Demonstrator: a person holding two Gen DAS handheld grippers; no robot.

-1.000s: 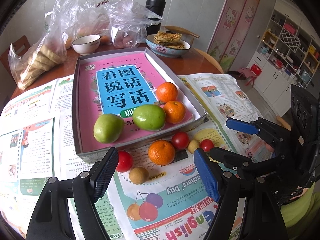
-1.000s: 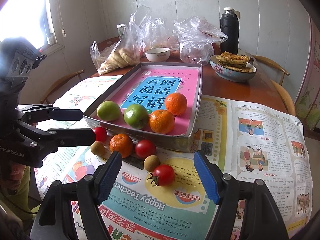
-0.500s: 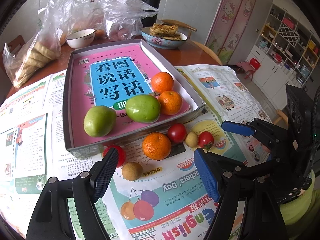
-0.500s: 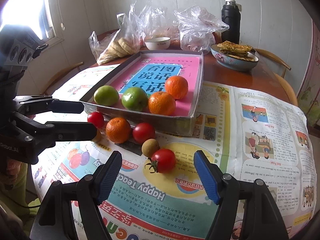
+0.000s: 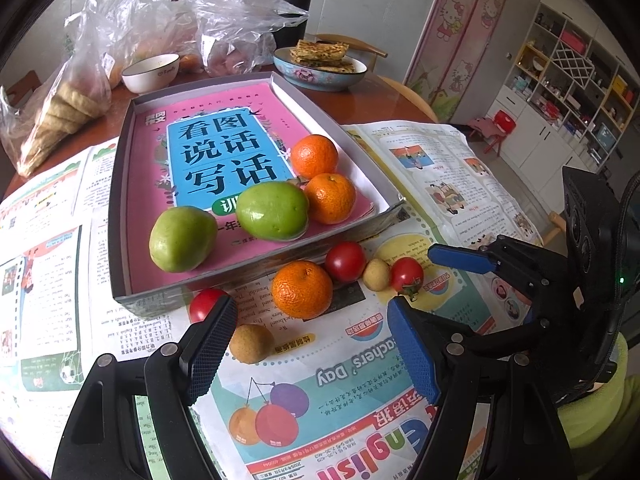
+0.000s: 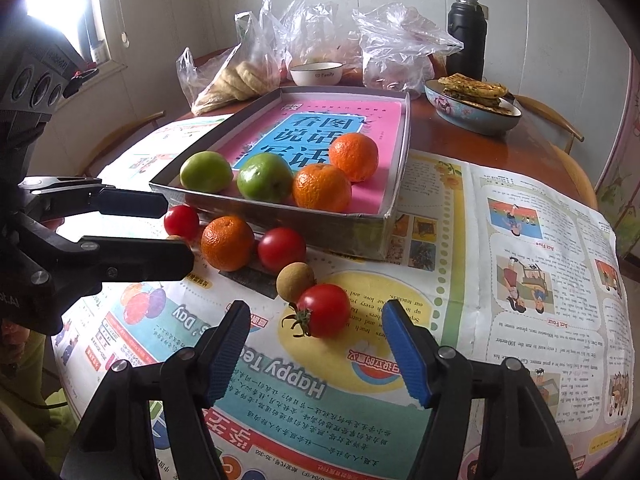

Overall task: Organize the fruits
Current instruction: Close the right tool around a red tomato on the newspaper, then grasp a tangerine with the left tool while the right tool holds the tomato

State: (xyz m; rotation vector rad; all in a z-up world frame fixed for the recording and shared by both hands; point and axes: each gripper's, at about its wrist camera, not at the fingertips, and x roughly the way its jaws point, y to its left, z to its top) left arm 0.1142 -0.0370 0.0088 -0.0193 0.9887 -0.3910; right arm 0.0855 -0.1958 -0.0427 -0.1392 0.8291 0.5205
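Left gripper [image 5: 310,346] at the bottom of its view: jaws spread wide, holding nothing, a small brown fruit [image 5: 251,343] just beside its left finger. Right gripper [image 6: 316,354] likewise wide open and empty, with a stemmed tomato [image 6: 323,311] just beyond its tips at frame centre. Behind, a loose row on the newspaper [image 6: 520,280]: a second brown fruit [image 6: 295,281], two tomatoes, one orange [image 6: 227,243]. Farther back, mid-frame, the grey tray [image 6: 352,226] holds two green fruits and two oranges on a pink book [image 6: 372,116]. Bags, bowls and a black flask [image 6: 467,34] stand at the top.
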